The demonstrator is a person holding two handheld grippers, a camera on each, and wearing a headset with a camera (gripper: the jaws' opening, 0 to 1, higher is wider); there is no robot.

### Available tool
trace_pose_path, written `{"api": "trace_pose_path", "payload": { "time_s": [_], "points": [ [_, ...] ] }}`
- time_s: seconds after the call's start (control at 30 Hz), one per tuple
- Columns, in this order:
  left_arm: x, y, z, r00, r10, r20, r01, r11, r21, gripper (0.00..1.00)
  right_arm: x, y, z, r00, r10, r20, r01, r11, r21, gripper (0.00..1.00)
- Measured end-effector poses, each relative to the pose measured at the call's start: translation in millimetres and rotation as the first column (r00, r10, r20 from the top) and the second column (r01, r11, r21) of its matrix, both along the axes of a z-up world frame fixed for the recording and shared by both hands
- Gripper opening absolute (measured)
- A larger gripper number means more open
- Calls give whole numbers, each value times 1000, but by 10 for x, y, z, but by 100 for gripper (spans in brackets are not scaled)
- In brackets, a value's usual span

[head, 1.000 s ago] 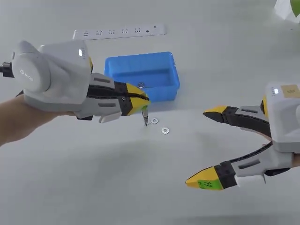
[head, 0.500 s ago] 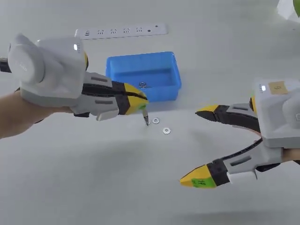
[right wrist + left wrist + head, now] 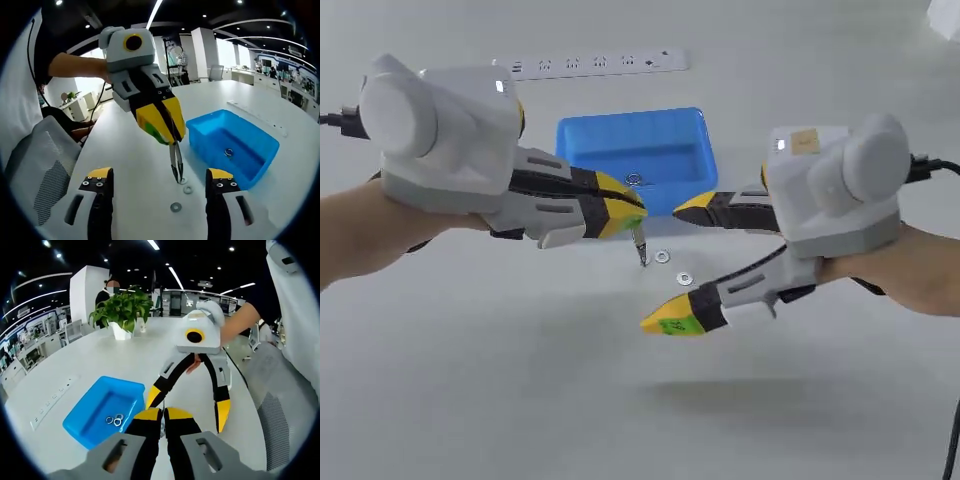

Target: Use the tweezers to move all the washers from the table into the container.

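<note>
The blue container (image 3: 670, 135) holds a small cluster of washers (image 3: 114, 419). 2 loose washers (image 3: 663, 257) lie on the table (image 3: 520, 380) just before it, beside the tweezers (image 3: 640, 245) clenched in the left gripper (image 3: 632, 212). The right gripper (image 3: 670, 265) is spread, empty.

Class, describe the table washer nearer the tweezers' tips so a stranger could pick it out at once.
Find the blue rectangular plastic container on the white table. Before its near wall lie two small silver metal washers. The wanted washer lies beside the tips of the metal tweezers in the left hand-held gripper; the other washer lies farther from both.
</note>
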State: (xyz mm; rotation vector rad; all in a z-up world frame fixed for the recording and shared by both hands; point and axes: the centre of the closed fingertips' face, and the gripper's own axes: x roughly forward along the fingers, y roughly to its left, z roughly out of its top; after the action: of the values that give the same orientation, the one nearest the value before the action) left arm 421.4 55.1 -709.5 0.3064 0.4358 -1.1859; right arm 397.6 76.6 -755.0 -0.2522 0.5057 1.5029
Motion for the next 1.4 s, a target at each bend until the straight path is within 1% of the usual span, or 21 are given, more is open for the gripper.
{"api": "trace_pose_path", "payload": {
  "time_s": [0.07, 0.2, 0.27, 0.37, 0.43, 0.5, 0.67, 0.7, 0.77, 0.8, 0.83, 0.9, 1.0, 1.13, 1.27, 1.33, 1.37, 1.4],
  "points": [
    [-4, 2, -4, 1000, -6, 2, 6, 1000, 5, 6, 21, 40, -1, 1000, 21, 13, -21, 1000, -2, 70],
    [-25, 0, -11, 1000, -23, -1, 23, 1000, 17, 6, 58, 62, -60, 996, 78, 37, -77, 996, -42, 53],
    [-33, 0, -14, 1000, -26, -4, 26, 999, 18, 6, 52, 68, -71, 995, 98, 31, -96, 994, -50, 48],
    [-49, -3, -19, 999, -31, -8, 31, 999, 18, 6, 52, 79, -73, 991, 132, 37, -130, 989, -66, 38],
    [-61, -5, -25, 999, -35, -14, 35, 999, 17, 6, 56, 86, -79, 987, 153, 47, -149, 986, -79, 34],
    [-62, -3, -32, 999, -36, -17, 37, 999, 20, 6, 59, 94, -92, 984, 170, 52, -165, 982, -95, 31],
    [-30, 15, -56, 999, -32, -23, 33, 999, 33, 7, 43, 118, -100, 976, 205, 67, -197, 974, -112, 25],
    [-34, 17, -63, 999, -35, -27, 36, 999, 39, 7, 48, 121, -105, 976, 206, 74, -197, 974, -116, 24],
    [-37, 17, -68, 999, -39, -26, 40, 998, 44, 7, 64, 119, -109, 973, 212, 87, -201, 972, -123, 22],
    [-42, 15, -75, 999, -41, -27, 43, 998, 47, 7, 86, 117, -111, 973, 210, 97, -197, 972, -127, 19],
    [-45, 13, -78, 999, -42, -27, 43, 998, 47, 7, 100, 116, -109, 972, 209, 104, -195, 972, -130, 17],
    [-44, 12, -82, 999, -41, -27, 43, 998, 48, 7, 112, 119, -99, 972, 209, 104, -195, 972, -128, 15],
    [-43, 2, -86, 999, -43, -27, 44, 998, 49, 7, 137, 114, -114, 967, 219, 126, -201, 969, -144, 12],
    [-35, -24, -90, 999, -40, -28, 42, 998, 43, 7, 143, 106, -124, 963, 234, 134, -212, 964, -158, 11],
    [-21, -54, -95, 999, -38, -30, 39, 999, 36, 7, 152, 92, -132, 955, 248, 162, -219, 960, -177, 10],
    [-18, -67, -96, 999, -35, -31, 36, 999, 34, 7, 156, 82, -132, 957, 244, 159, -216, 961, -173, 10],
    [-14, -71, -95, 999, -26, -37, 27, 999, 27, 8, 159, 79, -133, 958, 242, 158, -215, 962, -170, 10],
    [-6, -73, -95, 998, 3, -63, -3, 1000, 9, 8, 161, 78, -132, 959, 237, 157, -211, 963, -168, 9]
  ]
}}
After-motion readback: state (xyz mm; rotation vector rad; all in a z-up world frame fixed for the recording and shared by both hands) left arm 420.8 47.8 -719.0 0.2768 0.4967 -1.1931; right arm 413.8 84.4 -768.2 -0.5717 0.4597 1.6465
